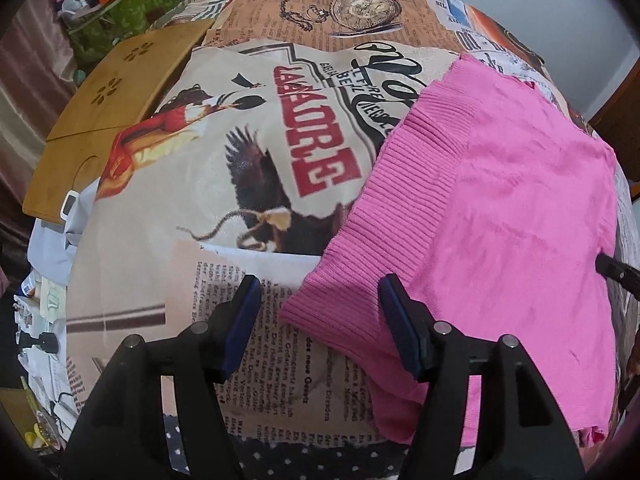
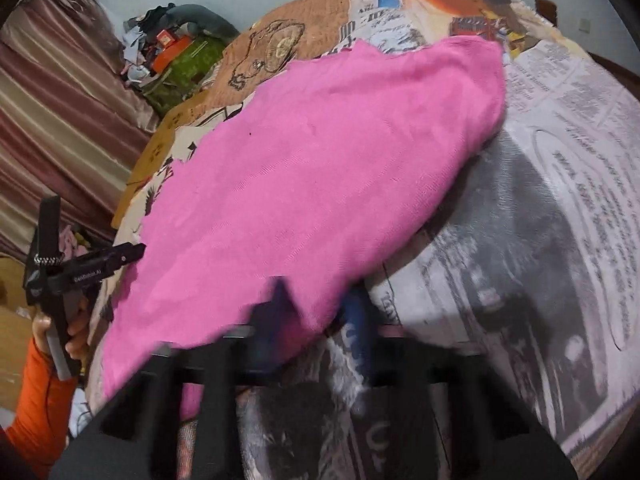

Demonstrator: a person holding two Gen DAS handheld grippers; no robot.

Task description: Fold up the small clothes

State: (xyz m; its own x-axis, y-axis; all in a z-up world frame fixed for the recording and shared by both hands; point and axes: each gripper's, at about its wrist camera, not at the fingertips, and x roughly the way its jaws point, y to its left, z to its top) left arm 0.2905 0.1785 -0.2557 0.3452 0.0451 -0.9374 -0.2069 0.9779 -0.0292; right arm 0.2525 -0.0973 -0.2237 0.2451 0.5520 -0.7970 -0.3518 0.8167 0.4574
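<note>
A pink knit garment with a ribbed band lies spread on the newspaper-print cloth. My left gripper is open, its blue-padded fingers straddling the near corner of the ribbed band without holding it. In the right wrist view the garment fills the middle. My right gripper has its fingers close together with the garment's near edge between them; the view there is blurred. The left gripper shows at the garment's left edge, held by a hand in an orange sleeve.
A wooden board with cut-out holes lies at the left of the surface. A green box with clutter stands behind it. Striped curtains hang at the left. Papers and small items lie beside the surface's left edge.
</note>
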